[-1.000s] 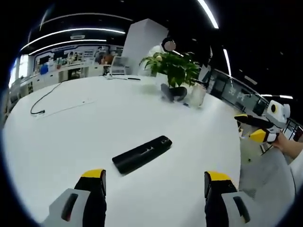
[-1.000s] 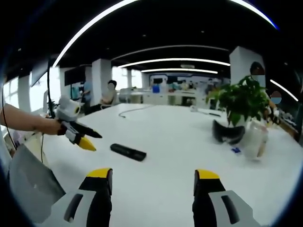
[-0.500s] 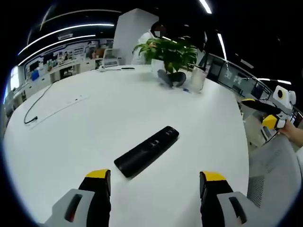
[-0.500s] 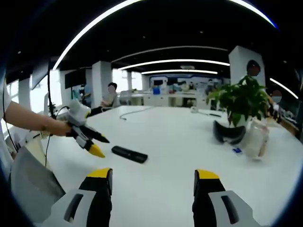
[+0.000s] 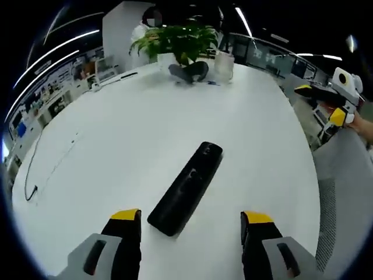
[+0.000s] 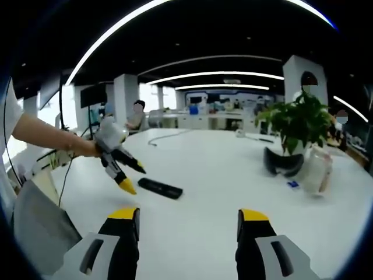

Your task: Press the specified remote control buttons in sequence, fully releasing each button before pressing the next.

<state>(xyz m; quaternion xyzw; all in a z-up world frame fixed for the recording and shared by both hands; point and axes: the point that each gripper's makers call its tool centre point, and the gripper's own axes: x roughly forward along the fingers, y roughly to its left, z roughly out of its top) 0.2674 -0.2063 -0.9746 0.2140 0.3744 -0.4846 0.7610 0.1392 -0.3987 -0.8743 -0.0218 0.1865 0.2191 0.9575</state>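
Remote control (image 5: 187, 188): long black bar, lying flat on the white tabletop (image 5: 116, 146), set diagonally, near the edge closest to the person. Button rows faint on its top face; too small to tell which button is which. In the right gripper view the remote (image 6: 160, 188) lies toward the left side of the tabletop (image 6: 233, 175), well apart from everything else.

Left gripper (image 5: 189, 233): jaws wide apart, yellow-tipped, nothing between them. Compared with a second ago the remote sits larger and lower in the left gripper view, its near end now between the two jaw tips: the camera has closed in and tipped down over it. The right gripper view confirms this: left gripper (image 6: 125, 175) with the person's hand (image 6: 87, 149) behind it now hangs just beside the remote's near end, closer than before. Not touching yet, as far as I can tell.

Right gripper (image 6: 182, 224): jaws wide, empty, held back off the near edge; also seen at the right margin (image 5: 326, 105) of the left gripper view.

Far side of the tabletop: potted plant (image 6: 297, 125), a dark curved object at its foot (image 6: 281, 162), possibly a headset, and a clear container (image 6: 313, 169). A cable (image 5: 44, 175) trails along the left edge.

Judgement: approach step, no button pressed yet; next move needs one jaw tip lowered on the first target button.
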